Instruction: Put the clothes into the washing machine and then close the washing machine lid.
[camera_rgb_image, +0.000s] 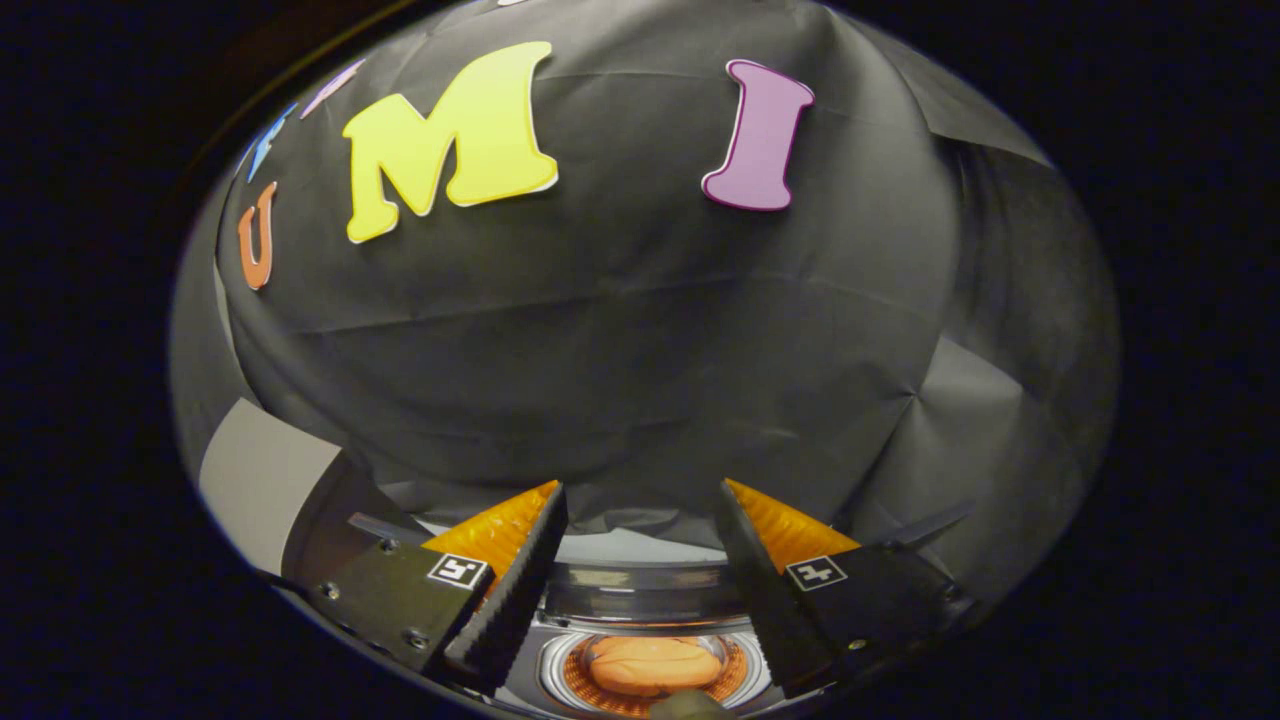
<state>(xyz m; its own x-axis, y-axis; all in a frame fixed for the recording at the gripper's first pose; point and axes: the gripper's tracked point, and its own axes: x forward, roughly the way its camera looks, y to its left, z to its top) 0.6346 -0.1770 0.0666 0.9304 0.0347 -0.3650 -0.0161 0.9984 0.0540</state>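
Note:
My gripper (640, 490) is open, nothing between its fingers, and it is held above the washing machine (530, 670). Low between the fingers lies the round drum opening with its pale rim (553, 672). Inside the drum sits an orange piece of clothing (650, 664), bunched up. Just behind the opening a dark glossy band (640, 592) looks like the lid standing raised, with the machine's pale rear edge (640, 546) beyond it. A dull olive shape (690, 706) pokes in at the near side of the drum; I cannot tell what it is.
The black booth cloth (640, 350) hangs close behind the machine and bulges toward me. A grey flat panel (262, 478) stands to the left, beyond the left finger.

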